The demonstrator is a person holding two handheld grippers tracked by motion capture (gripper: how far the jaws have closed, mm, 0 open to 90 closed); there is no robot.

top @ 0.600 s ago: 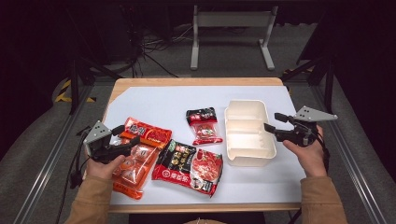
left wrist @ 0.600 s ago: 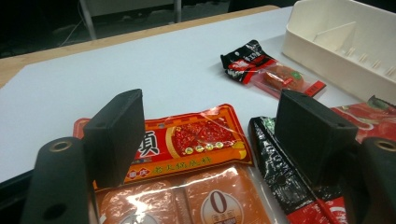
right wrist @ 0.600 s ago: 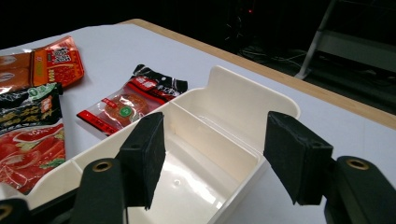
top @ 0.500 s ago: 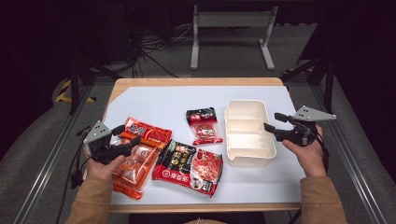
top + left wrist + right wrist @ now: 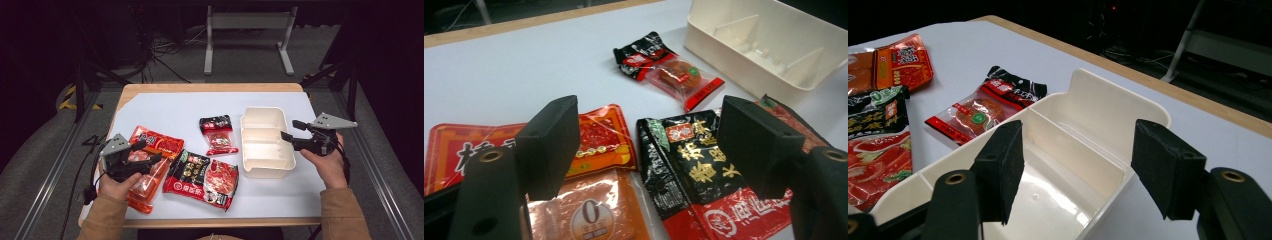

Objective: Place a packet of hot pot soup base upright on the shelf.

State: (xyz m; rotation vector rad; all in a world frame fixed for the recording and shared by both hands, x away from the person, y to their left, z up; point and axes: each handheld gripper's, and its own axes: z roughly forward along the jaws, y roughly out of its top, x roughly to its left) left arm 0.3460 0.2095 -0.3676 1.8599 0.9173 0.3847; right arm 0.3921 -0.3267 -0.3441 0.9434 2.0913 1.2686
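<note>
A cream divided tray (image 5: 265,171) stands right of centre on the white table. My right gripper (image 5: 289,129) hovers open at its right rim; in the right gripper view the jaws (image 5: 1083,165) straddle the near corner of the tray (image 5: 1108,95), touching nothing. My left gripper (image 5: 152,151) is open above an orange-red snack packet (image 5: 159,142). In the left gripper view its jaws (image 5: 651,145) frame the orange packet (image 5: 599,137) and a black-and-red packet (image 5: 691,165), with neither gripped.
The large black-and-red packet (image 5: 205,174) lies at the front middle. A small black-and-red packet (image 5: 218,134) with a round cake inside lies just left of the tray. White table surface (image 5: 170,107) stretches behind the packets to the wooden far edge.
My left gripper has edged slightly to the right over the orange packet. The right gripper has kept its place at the tray.
</note>
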